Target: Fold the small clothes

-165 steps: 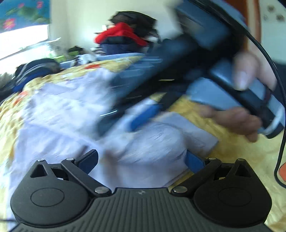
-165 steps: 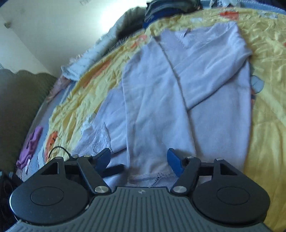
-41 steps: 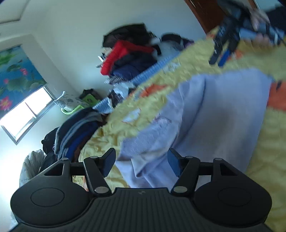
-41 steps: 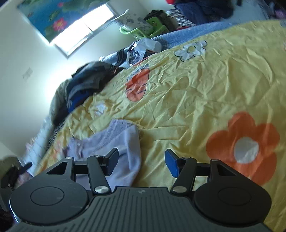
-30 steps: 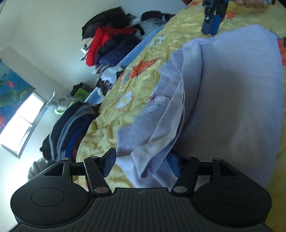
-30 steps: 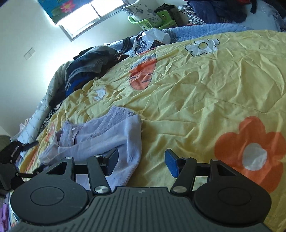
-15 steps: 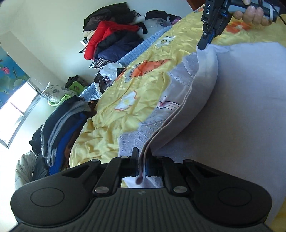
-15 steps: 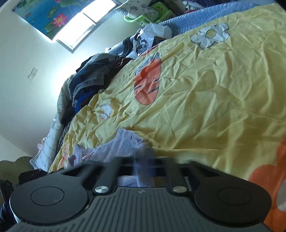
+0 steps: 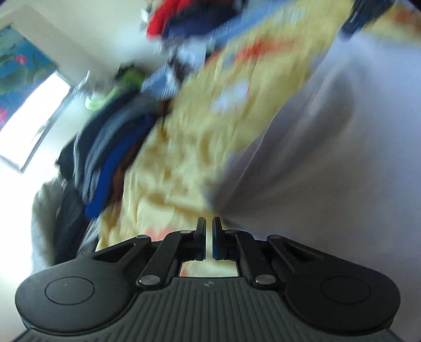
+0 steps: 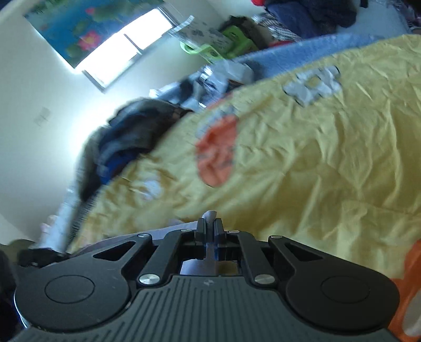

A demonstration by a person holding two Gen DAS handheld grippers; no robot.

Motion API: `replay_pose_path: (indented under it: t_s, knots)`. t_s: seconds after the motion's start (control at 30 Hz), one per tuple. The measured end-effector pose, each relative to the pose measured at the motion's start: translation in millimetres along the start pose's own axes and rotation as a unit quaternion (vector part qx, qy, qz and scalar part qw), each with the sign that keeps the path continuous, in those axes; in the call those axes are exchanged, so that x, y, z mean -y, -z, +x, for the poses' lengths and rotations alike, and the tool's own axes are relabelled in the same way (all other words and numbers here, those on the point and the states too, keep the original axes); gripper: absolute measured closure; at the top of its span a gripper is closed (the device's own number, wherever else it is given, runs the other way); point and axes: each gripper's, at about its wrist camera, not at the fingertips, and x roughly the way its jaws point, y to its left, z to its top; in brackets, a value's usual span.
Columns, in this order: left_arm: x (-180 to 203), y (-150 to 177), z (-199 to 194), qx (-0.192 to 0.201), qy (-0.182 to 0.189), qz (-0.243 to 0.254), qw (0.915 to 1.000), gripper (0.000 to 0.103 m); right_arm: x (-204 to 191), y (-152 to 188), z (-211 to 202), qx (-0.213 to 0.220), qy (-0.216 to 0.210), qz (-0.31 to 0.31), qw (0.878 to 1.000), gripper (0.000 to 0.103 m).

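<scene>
Garment: a pale lilac sweater (image 9: pixel 329 147) is seen lifted and stretched across the right half of the left wrist view, above the yellow bedspread; heavy blur hides its knit and edges. In the right wrist view only a small tip of the same lilac cloth is seen, poking up between the fingers, with more of it shadowed under the tool body.

Right tool: the right tool (image 10: pixel 209 229) is pressed together on the lilac cloth, a fold of which is pinched between the two fingers.

Left tool: the left tool (image 9: pixel 209 231) is drawn nearly together, with a thin bright slit left between the fingers. The sweater's edge runs to the right finger, but whether cloth is actually clamped cannot be told through the blur.

Bed: a crumpled yellow bedspread (image 10: pixel 329 163) printed with orange and white flowers is spread beneath both tools.

Clothes pile: dark blue and grey clothes (image 9: pixel 105 147) are heaped at the far edge of the bed; red and navy garments (image 9: pixel 168 21) are stacked further back against the wall.

Room: a bright window (image 10: pixel 126 52) is set under a blue floral blind.
</scene>
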Motion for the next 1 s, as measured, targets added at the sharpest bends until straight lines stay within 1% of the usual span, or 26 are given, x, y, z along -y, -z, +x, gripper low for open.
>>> replay_pose_path:
  t_s: [0.03,0.07,0.1,0.13,0.17,0.23,0.27,0.3,0.33,0.37,0.4,0.47,0.5,0.57,0.6,0.63,0.67,0.7,0.77,0.8,0.83,0.87,0.9,0.93,0.97,1.0]
  knots:
    - [3,0,7,-0.019,-0.024,0.003,0.9995,0.097,2,3,8,-0.002,0.012,0.002,1.000,0.093]
    - [2,2,10,-0.029,-0.036,-0.004,0.9989,0.097,2,5,12,0.002,0.016,0.007,1.000,0.092]
    - [-3,5,7,-0.030,-0.035,-0.020,0.9987,0.097,1,8,13,0.009,0.017,0.015,1.000,0.091]
    - [-8,8,0,-0.019,-0.025,-0.038,0.9988,0.097,1,9,11,0.013,0.014,0.027,0.999,0.085]
    - [-13,12,-12,0.001,-0.017,-0.055,0.9983,0.097,0,10,7,0.014,0.011,0.037,0.999,0.078]
    - [-23,17,-41,0.046,-0.018,-0.104,0.9933,0.097,-3,10,-10,0.033,-0.006,0.035,0.999,0.072]
    - [-26,19,-57,0.077,-0.002,-0.141,0.9870,0.097,-5,10,-22,0.051,-0.010,0.035,0.998,0.071]
    - [-27,20,-72,0.112,0.035,-0.177,0.9772,0.097,-6,9,-32,0.062,-0.020,0.038,0.997,0.070]
    - [-24,19,-81,0.139,0.079,-0.197,0.9673,0.097,-7,10,-39,0.067,-0.038,0.045,0.996,0.069]
    - [-16,14,-86,0.149,0.113,-0.206,0.9606,0.097,-10,10,-42,0.061,-0.059,0.053,0.995,0.068]
    - [-7,7,-84,0.149,0.138,-0.204,0.9577,0.097,-15,12,-39,0.045,-0.074,0.057,0.995,0.068]
    - [12,-8,-68,0.123,0.152,-0.199,0.9602,0.097,-30,14,-20,0.002,-0.083,0.050,0.995,0.064]
    - [17,-13,-55,0.101,0.151,-0.205,0.9617,0.097,-38,17,-10,-0.014,-0.075,0.037,0.996,0.064]
    - [19,-14,-27,0.052,0.138,-0.227,0.9626,0.097,-46,23,11,-0.035,-0.042,0.022,0.998,0.063]
    - [18,-11,-19,0.045,0.133,-0.242,0.9600,0.097,-47,26,21,-0.042,-0.023,0.021,0.999,0.059]
    - [13,-6,-15,0.052,0.130,-0.260,0.9554,0.097,-45,29,28,-0.051,-0.010,0.021,0.998,0.064]
    - [9,0,-11,0.055,0.131,-0.280,0.9495,0.097,-41,32,32,-0.050,-0.019,0.020,0.998,0.067]
    - [7,3,-9,0.055,0.130,-0.292,0.9460,0.097,-37,35,31,-0.042,-0.028,0.025,0.998,0.068]
    - [6,3,-11,0.045,0.122,-0.304,0.9437,0.097,-33,34,32,-0.044,-0.029,0.038,0.998,0.074]
    - [5,3,-16,0.038,0.116,-0.309,0.9431,0.097,-34,32,29,-0.049,-0.024,0.045,0.998,0.074]
    - [2,5,-25,0.038,0.107,-0.324,0.9394,0.096,-35,31,23,-0.052,-0.018,0.058,0.997,0.069]
    - [-5,12,-36,0.049,0.107,-0.353,0.9283,0.096,-36,32,13,-0.052,-0.022,0.073,0.996,0.064]
    - [-16,25,-48,0.063,0.122,-0.390,0.9104,0.096,-36,34,-3,-0.049,-0.039,0.081,0.995,0.060]
    - [-23,44,-66,0.078,0.143,-0.434,0.8864,0.094,-35,37,-20,-0.047,-0.061,0.087,0.993,0.044]
    - [-27,66,-83,0.091,0.168,-0.476,0.8584,0.086,-31,43,-40,-0.044,-0.086,0.095,0.991,0.029]
    - [-26,89,-98,0.100,0.192,-0.514,0.8299,0.076,-25,52,-60,-0.044,-0.105,0.102,0.988,0.024]
